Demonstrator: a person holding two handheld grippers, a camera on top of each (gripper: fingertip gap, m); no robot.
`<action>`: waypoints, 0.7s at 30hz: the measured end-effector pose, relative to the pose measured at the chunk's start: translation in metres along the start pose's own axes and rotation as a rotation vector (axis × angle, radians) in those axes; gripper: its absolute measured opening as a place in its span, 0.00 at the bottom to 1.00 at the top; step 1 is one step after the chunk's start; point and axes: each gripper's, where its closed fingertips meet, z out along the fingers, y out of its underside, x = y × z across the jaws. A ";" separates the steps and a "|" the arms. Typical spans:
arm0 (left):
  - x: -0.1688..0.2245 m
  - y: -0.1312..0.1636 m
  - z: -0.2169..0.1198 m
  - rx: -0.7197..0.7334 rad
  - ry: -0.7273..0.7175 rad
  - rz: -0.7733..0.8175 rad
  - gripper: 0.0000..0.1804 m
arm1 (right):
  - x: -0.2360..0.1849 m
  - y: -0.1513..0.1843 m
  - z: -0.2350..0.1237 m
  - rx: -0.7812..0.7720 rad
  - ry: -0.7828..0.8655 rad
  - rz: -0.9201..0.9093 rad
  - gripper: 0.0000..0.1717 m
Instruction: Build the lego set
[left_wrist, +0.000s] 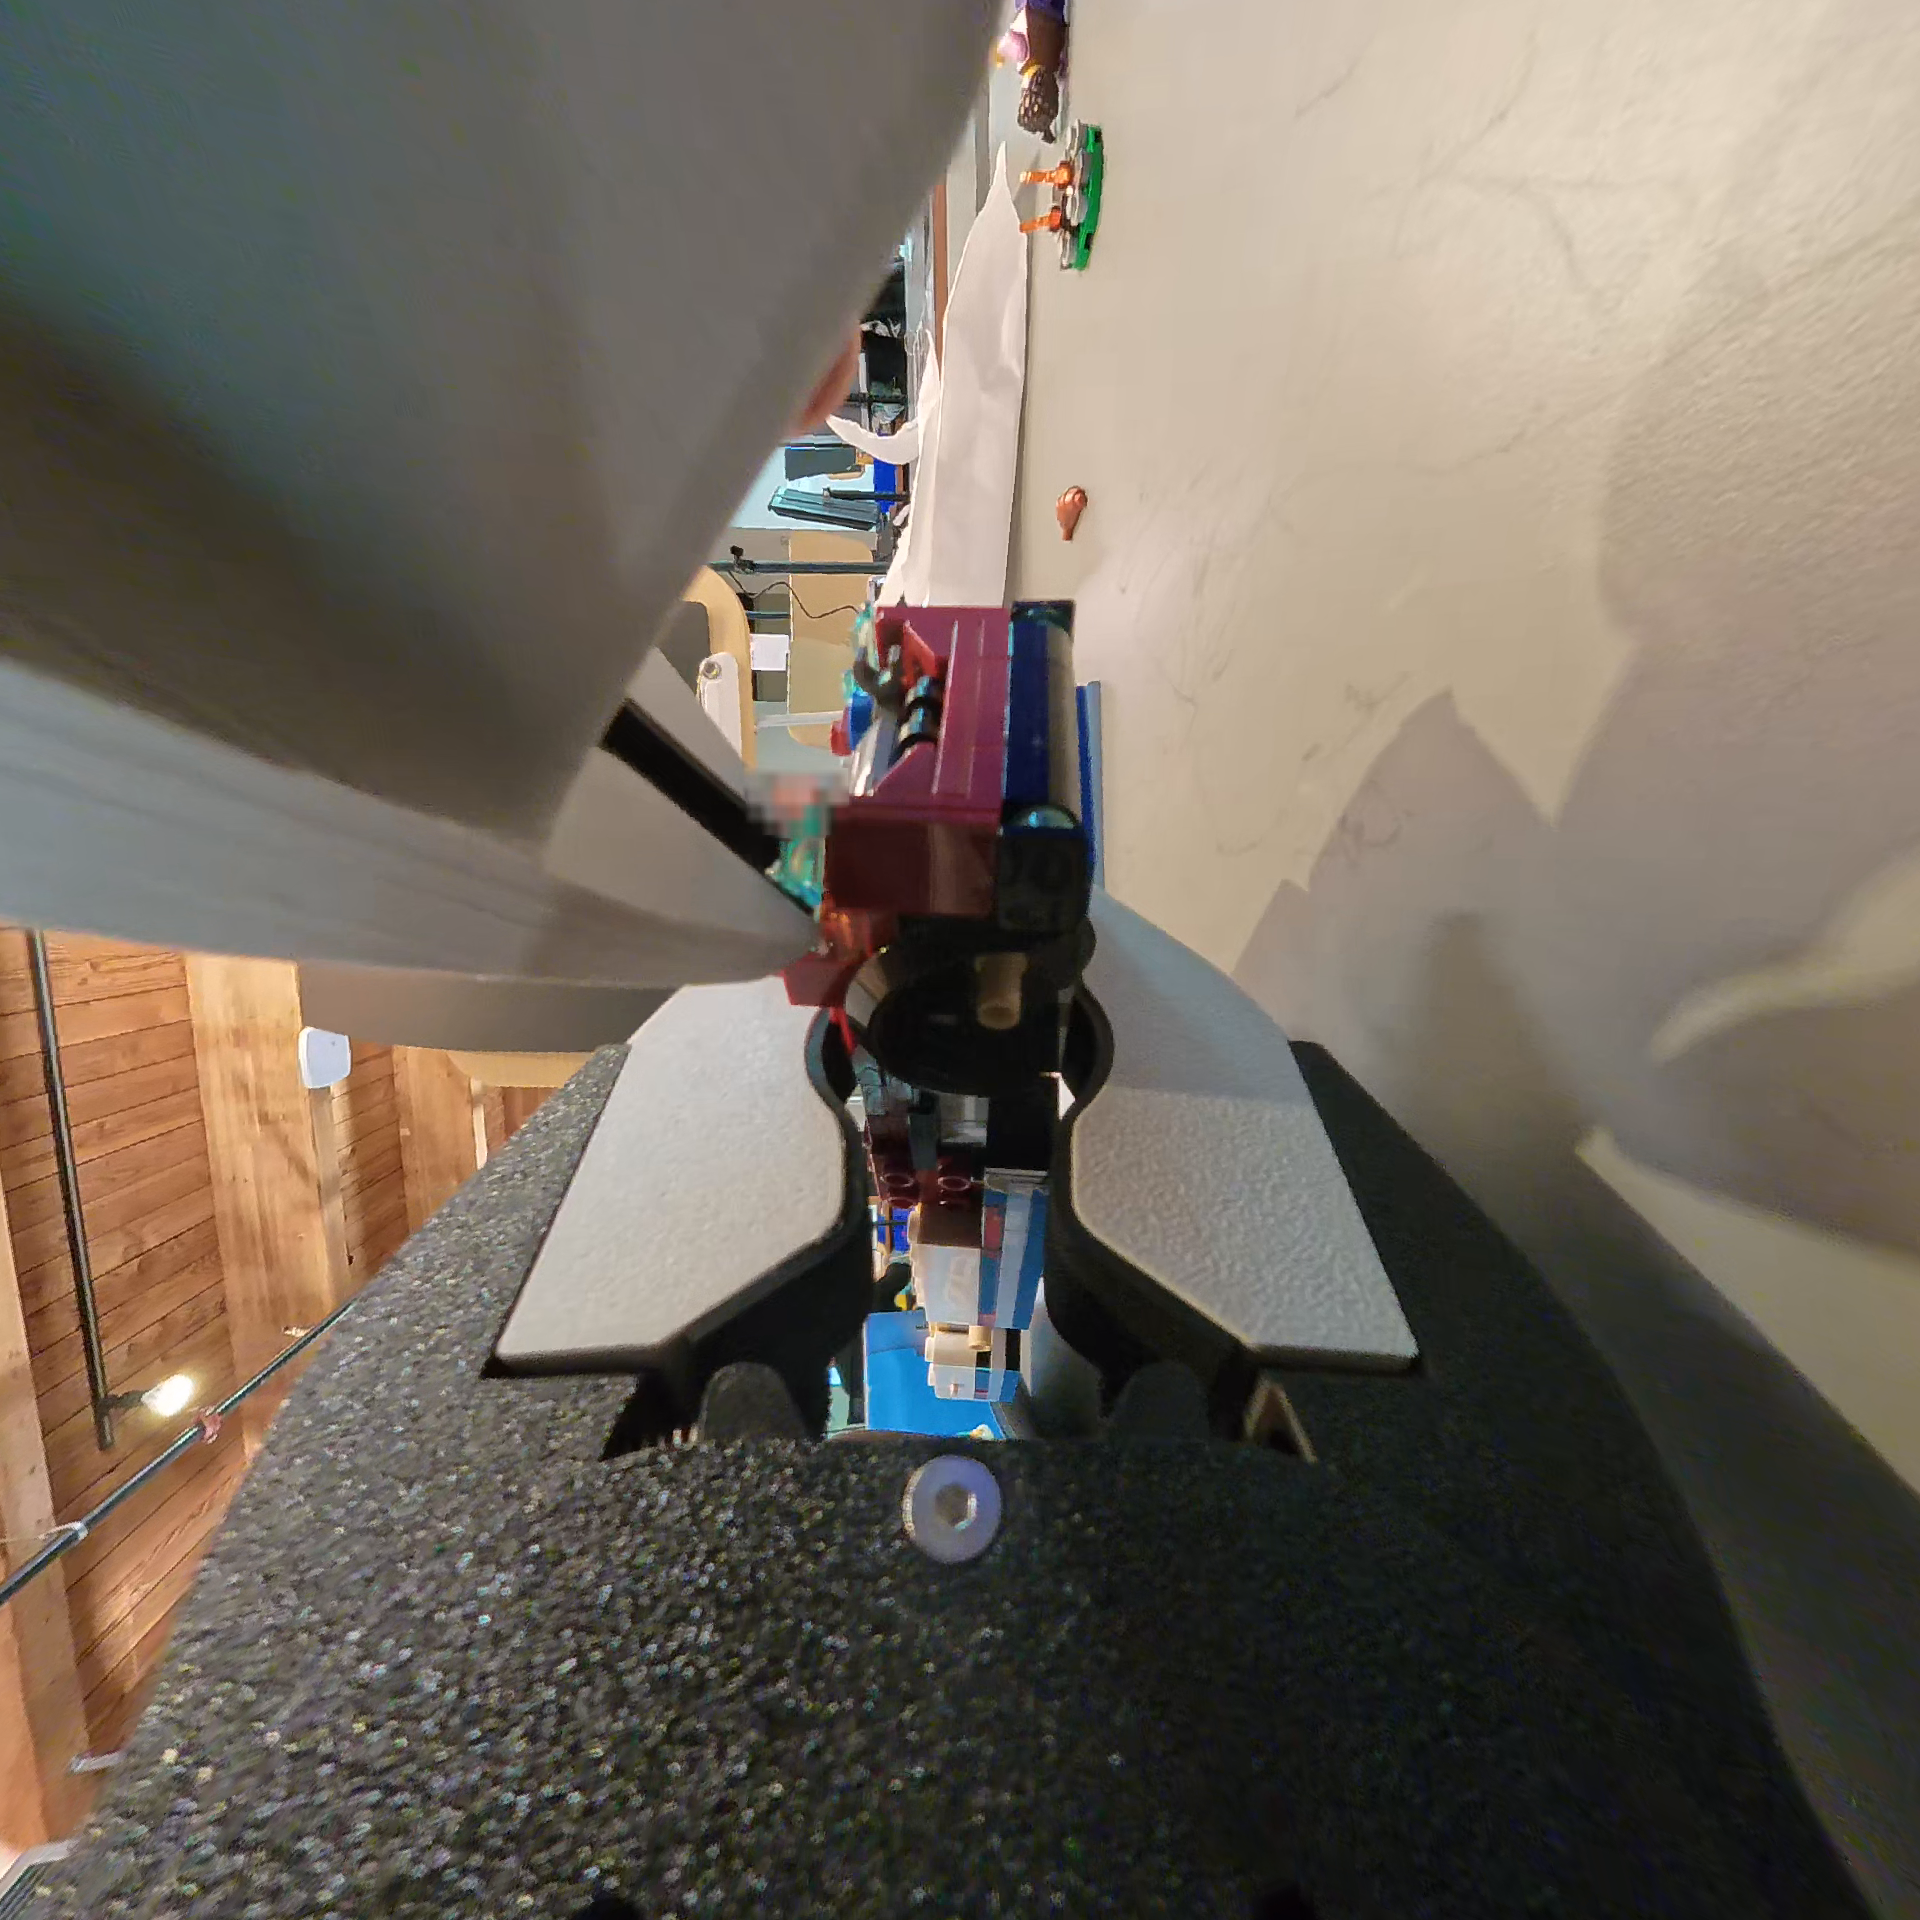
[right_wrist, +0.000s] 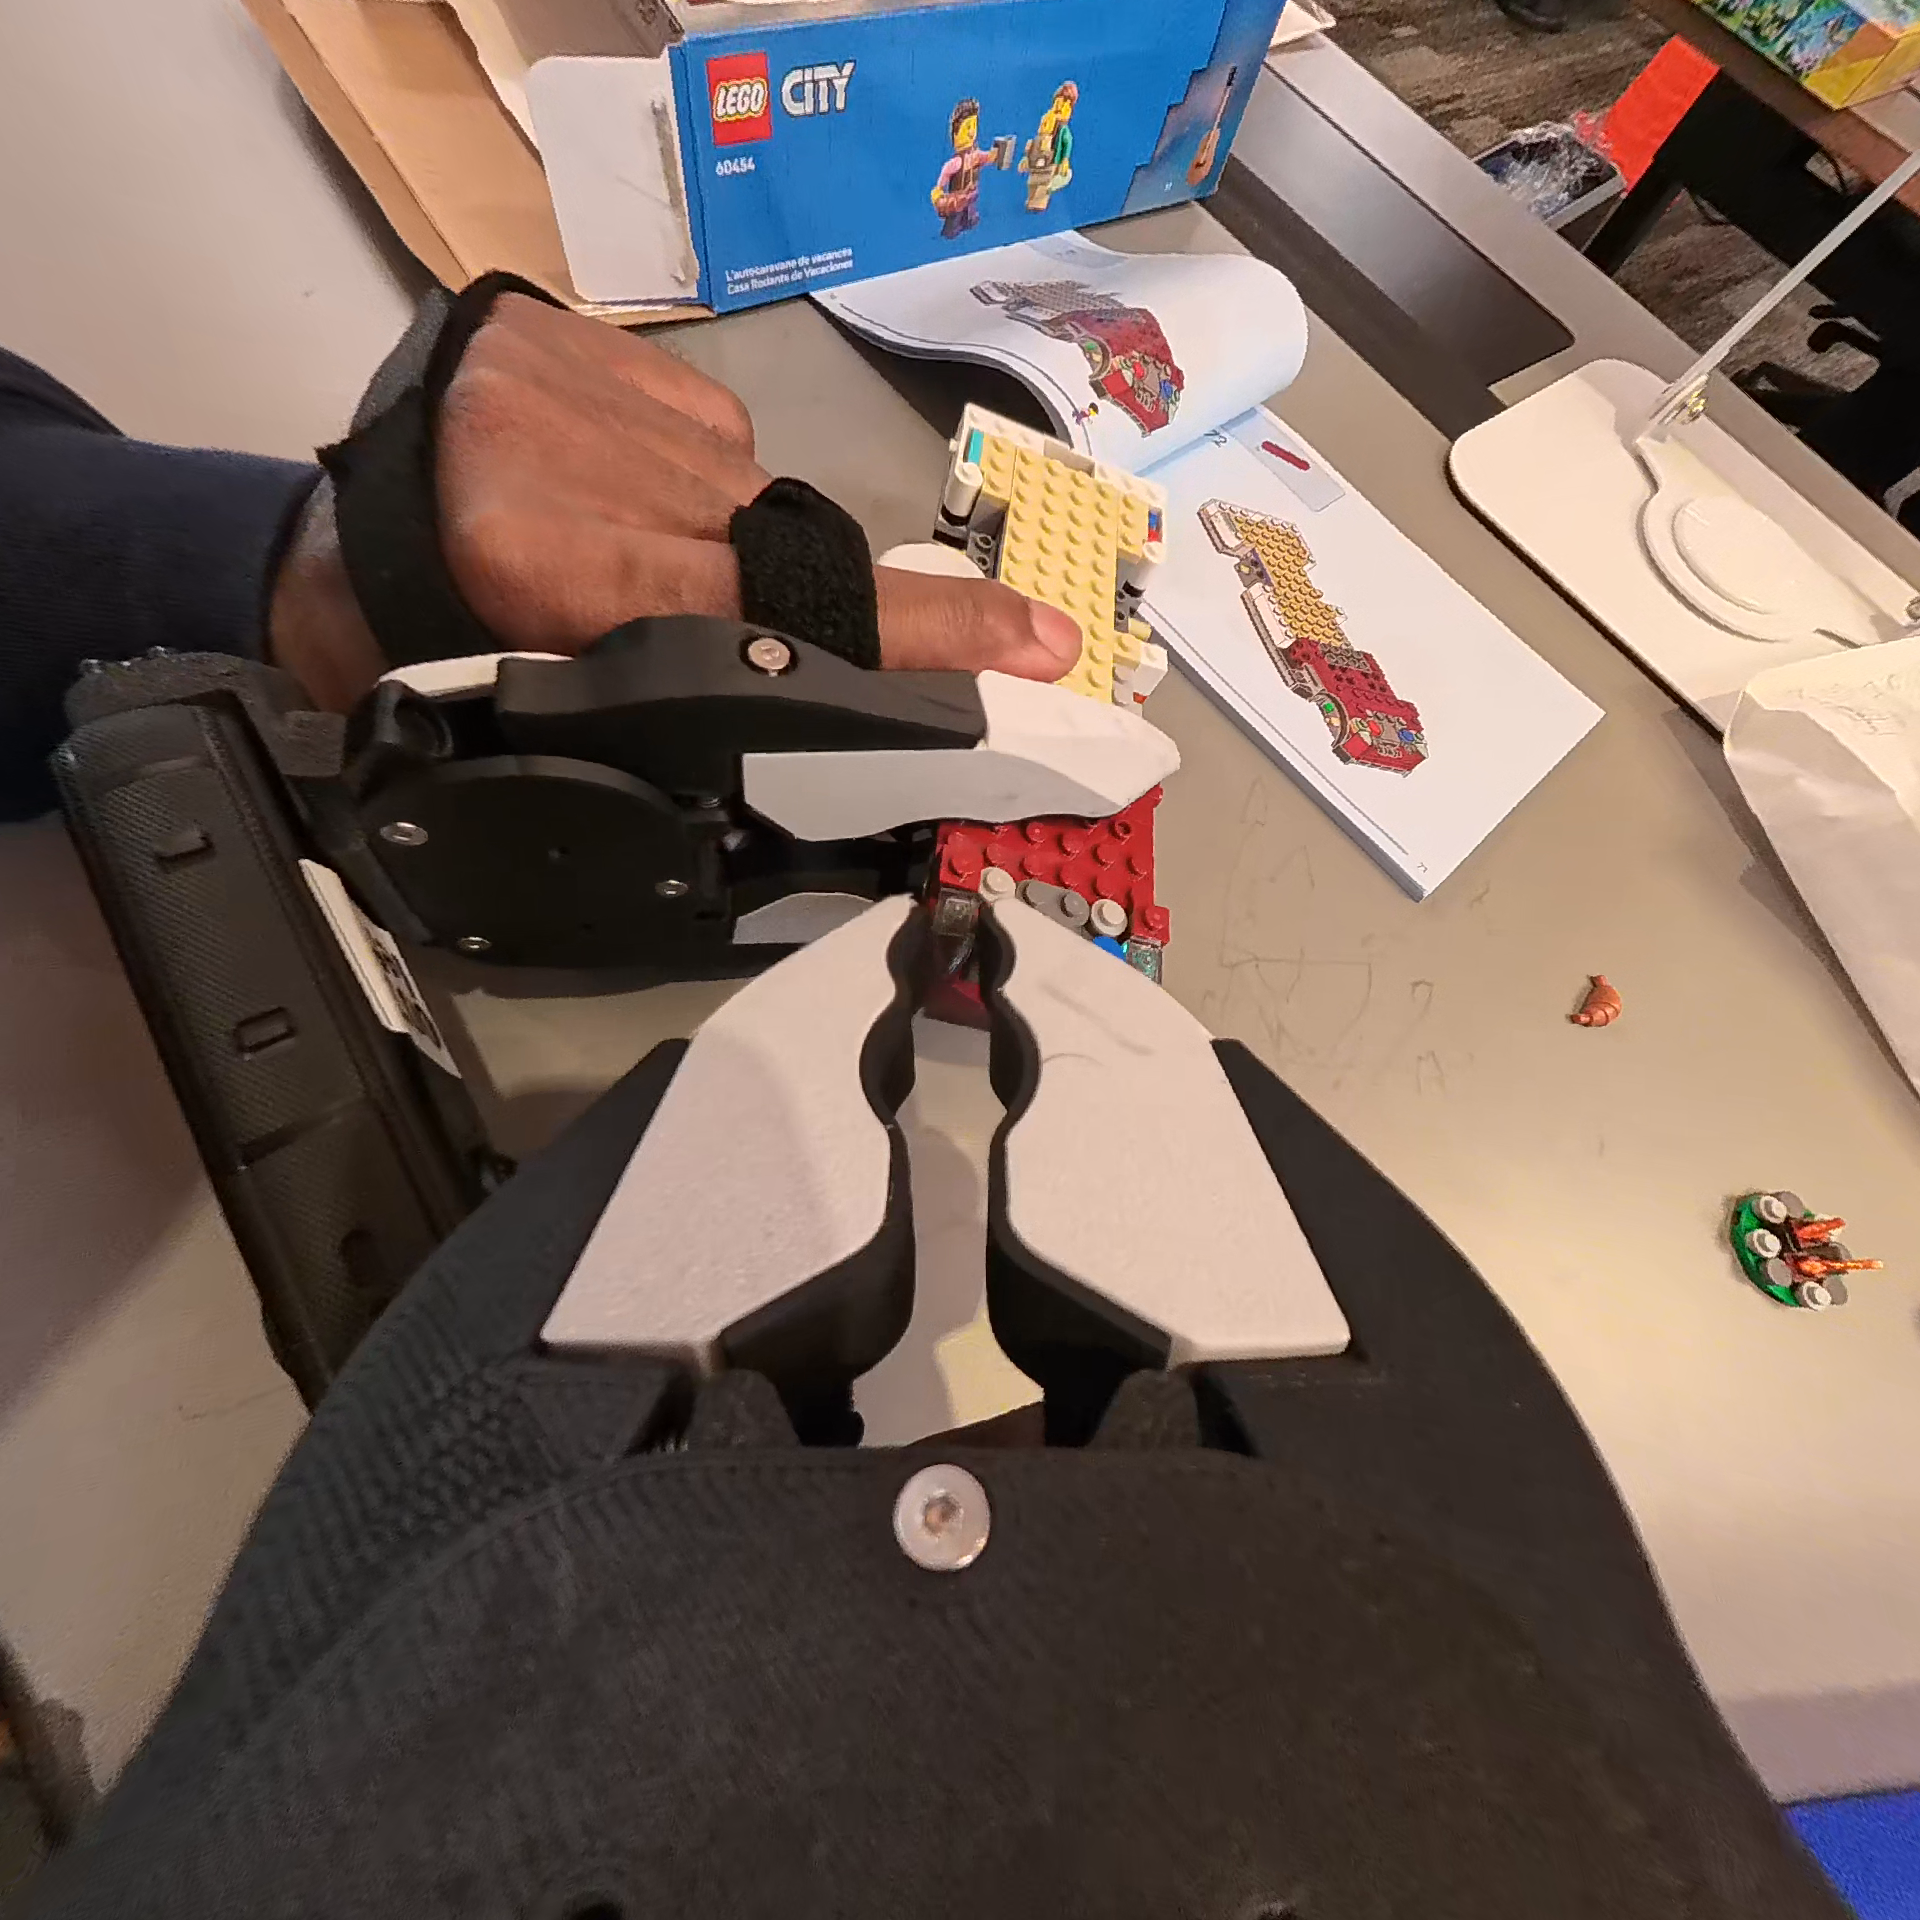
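My left gripper (left_wrist: 951, 977) is turned on its side and shut on a toy brick vehicle (left_wrist: 935, 748) with a dark red and blue body, gripping it at a black wheel (left_wrist: 956, 1013). In the right wrist view its upper finger (right_wrist: 966, 769) lies over the vehicle's dark red studded plate (right_wrist: 1081, 852), next to the tan roof (right_wrist: 1070, 551). My right gripper (right_wrist: 951, 920) is shut on a small clear piece (right_wrist: 954, 925) at the vehicle's front edge. The right gripper's fingers (left_wrist: 665, 894) reach that front from the upper left in the left wrist view.
A person's hand (right_wrist: 582, 499) is strapped to the left gripper. A blue box (right_wrist: 935, 145) and an open instruction booklet (right_wrist: 1351, 665) lie behind the vehicle. A small brown croissant piece (right_wrist: 1598, 1003), a green round piece with flames (right_wrist: 1803, 1247), a white lamp base (right_wrist: 1662, 520) and a paper bag (right_wrist: 1849, 769) lie to the right. My hands' fingertips stand some 6 cm from each other.
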 end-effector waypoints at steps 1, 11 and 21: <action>0.000 0.000 0.000 0.000 0.000 0.000 0.20 | 0.000 0.000 0.000 0.000 -0.001 -0.002 0.06; 0.001 0.001 0.001 0.000 0.007 -0.002 0.20 | -0.001 -0.003 -0.002 0.080 0.009 -0.121 0.13; -0.001 0.006 0.002 -0.005 0.012 0.009 0.20 | 0.007 0.004 -0.004 0.343 0.301 -0.886 0.31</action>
